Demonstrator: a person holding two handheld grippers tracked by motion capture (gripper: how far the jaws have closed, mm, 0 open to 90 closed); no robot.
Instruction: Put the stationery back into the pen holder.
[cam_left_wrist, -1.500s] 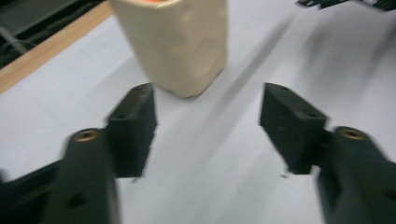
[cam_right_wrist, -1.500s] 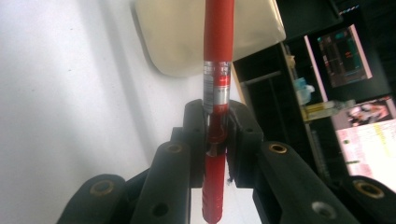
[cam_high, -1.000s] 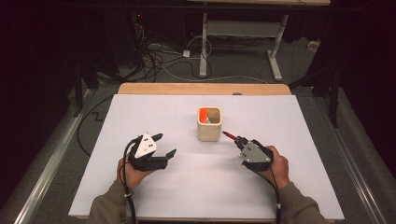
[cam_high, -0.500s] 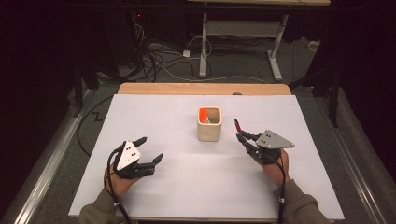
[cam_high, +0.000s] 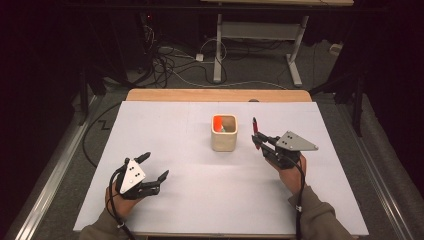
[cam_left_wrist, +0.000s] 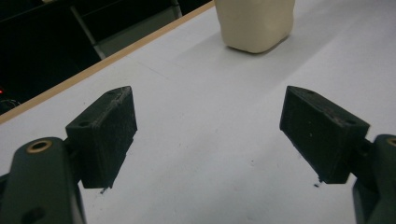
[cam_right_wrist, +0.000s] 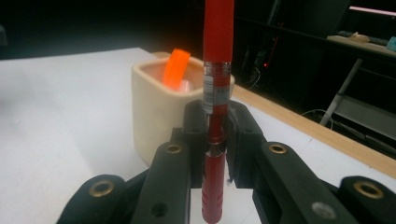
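Note:
A cream square cup (cam_high: 224, 133) stands mid-table with an orange object (cam_right_wrist: 175, 66) sticking up inside it. My right gripper (cam_high: 259, 140) is shut on a red pen (cam_high: 255, 131), just right of the cup. In the right gripper view the red pen (cam_right_wrist: 215, 84) stands upright between the jaws, with the cup (cam_right_wrist: 159, 108) behind it to the left. My left gripper (cam_high: 154, 166) is open low at the front left, nothing between its fingers (cam_left_wrist: 106, 133). The cup (cam_left_wrist: 254, 22) sits far ahead of it.
The white table sheet (cam_high: 190, 190) has a wooden edge (cam_high: 218, 95) at the back. Beyond it lie floor cables (cam_high: 170, 62) and a desk frame (cam_high: 256, 35). Bare sheet lies between the two hands.
My right gripper has turned, bringing the red pen from lying low to upright close by the cup. My left gripper has drawn back toward the front left and stays open.

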